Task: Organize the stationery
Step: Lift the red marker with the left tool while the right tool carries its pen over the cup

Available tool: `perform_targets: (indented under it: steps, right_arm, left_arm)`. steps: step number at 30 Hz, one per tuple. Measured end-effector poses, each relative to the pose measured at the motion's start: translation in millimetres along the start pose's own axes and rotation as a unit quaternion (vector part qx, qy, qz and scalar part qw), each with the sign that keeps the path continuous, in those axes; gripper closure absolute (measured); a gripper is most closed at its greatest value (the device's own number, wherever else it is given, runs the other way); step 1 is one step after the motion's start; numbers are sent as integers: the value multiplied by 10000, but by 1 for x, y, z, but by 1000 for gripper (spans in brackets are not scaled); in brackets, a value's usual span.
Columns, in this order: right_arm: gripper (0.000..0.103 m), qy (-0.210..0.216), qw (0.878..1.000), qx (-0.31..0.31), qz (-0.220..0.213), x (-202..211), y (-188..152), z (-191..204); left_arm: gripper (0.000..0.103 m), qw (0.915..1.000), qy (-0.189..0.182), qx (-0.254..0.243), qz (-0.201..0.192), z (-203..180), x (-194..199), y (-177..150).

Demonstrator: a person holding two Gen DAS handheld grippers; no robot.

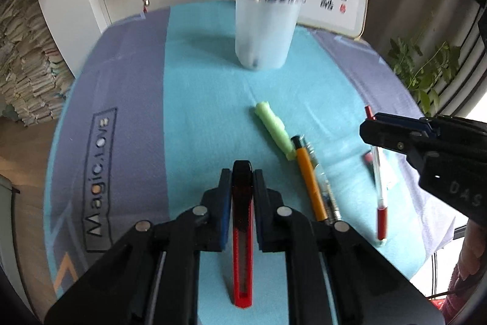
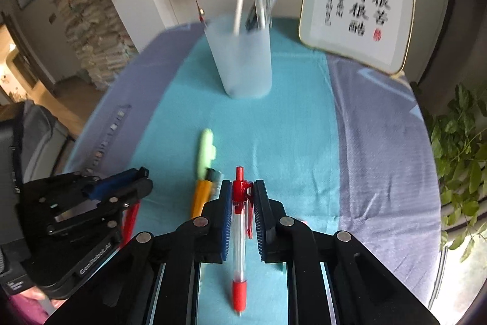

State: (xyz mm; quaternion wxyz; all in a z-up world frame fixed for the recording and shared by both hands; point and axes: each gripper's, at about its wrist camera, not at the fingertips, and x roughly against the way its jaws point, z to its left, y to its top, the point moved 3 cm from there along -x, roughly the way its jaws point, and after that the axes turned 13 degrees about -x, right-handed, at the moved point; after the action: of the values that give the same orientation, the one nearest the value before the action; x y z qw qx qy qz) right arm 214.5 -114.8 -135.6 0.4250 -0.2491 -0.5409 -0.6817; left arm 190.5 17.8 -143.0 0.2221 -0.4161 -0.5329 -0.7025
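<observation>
Left tongs (image 1: 242, 172) clenched on red-and-black utility knife (image 1: 242, 233); right tongs (image 2: 242, 188) grasping red-capped clear ballpoint pen (image 2: 239, 236), both above surface. Frosted translucent plastic cup (image 2: 240, 60) ahead: tilt each item upright, lower one at a time.

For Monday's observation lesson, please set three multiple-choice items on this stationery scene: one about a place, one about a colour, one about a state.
1. Where does the frosted cup stand?
A. on the teal strip of the cloth
B. on the floor
C. on a shelf

2. What colour is the utility knife in the left gripper?
A. yellow
B. red and black
C. white

3. What is the state of the right gripper?
A. empty and wide open
B. shut on a ruler
C. shut on the red-and-clear pen

Answers:
1 A, its base rests on the teal cloth.
2 B, its body is red with a black slider.
3 C, the jaws press both sides of the pen's barrel.
</observation>
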Motion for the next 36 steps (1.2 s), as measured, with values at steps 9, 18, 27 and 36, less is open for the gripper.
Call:
perform_targets:
  steps: [9,18,27,36]
  right_arm:
    - [88,349,9977,102,-568,53,-1,17]
    - [88,424,9942,162,-978,82,8,27]
    - [88,443,9920,263,-1151,96,14,33]
    - [88,504,9901,297,-1273,103,32,37]
  left_arm:
    - [91,9986,58,-100,-513,-5,35,11]
    - [91,9958,197,-209,-869,-8,60,26]
    - [91,9930,214,-276,-1126,-10,79,40]
    - [91,9907,290,-328,-1292,-4,88,59]
